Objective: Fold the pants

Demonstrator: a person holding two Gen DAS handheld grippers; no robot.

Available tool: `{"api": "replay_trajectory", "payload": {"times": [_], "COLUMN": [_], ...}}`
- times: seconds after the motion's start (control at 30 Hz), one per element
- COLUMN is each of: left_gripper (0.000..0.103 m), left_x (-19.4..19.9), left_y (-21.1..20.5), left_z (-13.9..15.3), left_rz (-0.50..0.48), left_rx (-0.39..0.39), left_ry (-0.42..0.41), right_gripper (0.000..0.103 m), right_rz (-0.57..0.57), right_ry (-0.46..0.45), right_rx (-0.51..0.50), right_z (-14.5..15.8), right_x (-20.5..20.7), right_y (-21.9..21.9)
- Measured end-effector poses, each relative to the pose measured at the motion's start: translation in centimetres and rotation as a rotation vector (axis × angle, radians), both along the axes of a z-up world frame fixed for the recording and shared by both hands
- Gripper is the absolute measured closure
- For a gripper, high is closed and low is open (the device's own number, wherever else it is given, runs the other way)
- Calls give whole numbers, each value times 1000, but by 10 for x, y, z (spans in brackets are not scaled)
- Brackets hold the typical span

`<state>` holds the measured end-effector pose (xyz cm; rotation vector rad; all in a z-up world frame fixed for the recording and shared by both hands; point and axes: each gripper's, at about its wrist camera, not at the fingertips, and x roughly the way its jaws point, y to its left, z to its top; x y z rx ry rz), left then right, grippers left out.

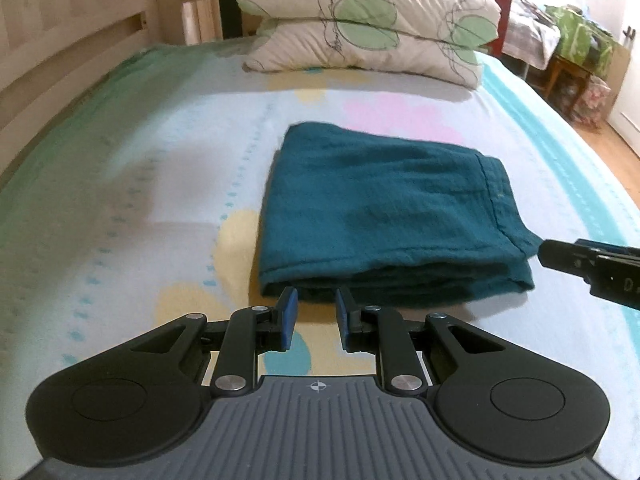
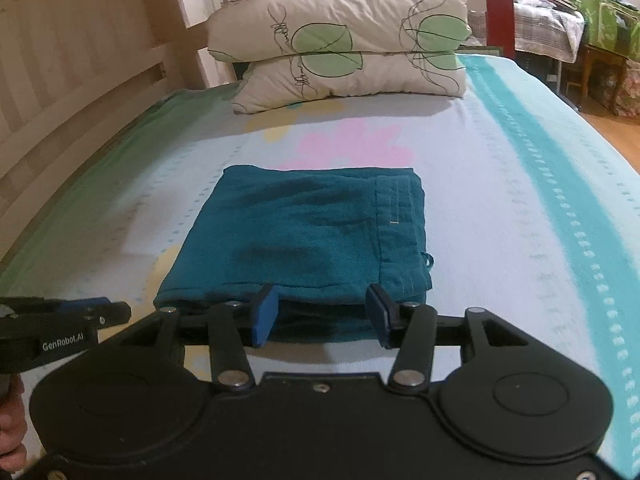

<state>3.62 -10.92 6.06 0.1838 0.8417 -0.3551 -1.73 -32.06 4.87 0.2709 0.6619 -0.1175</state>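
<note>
Pants (image 1: 384, 208) are seen folded into a compact square on the bed (image 1: 120, 200), the left claw (image 1: 316, 320) and right claw (image 2: 322, 314) parted and empty at the near edge, so only a final tidy or withdrawal is judged needed.

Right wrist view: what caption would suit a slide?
Open right gripper at the near edge of folded teal pants on a bed.

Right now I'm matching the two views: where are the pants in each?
Left wrist: pants at centre, slightly right, beyond the open left gripper.
Right wrist: pants at centre, slightly left, just past the open right gripper.
Shared landmark: the pillows behind.
</note>
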Motion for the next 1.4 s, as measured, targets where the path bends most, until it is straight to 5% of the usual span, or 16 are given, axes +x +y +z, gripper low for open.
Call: {"api": "replay_trajectory", "payload": {"times": [1.4], "left_gripper": [83], "left_x": [-3], "left_y": [-5], "left_z": [-11], "left_rz": [-39], "left_rx": [32], "left_ry": [23], "right_gripper": [47], "right_rz": [3], "right_ry": [74], "right_rx": [-19], "right_z": [-16], "right_x": [6], "right_y": [18]}}
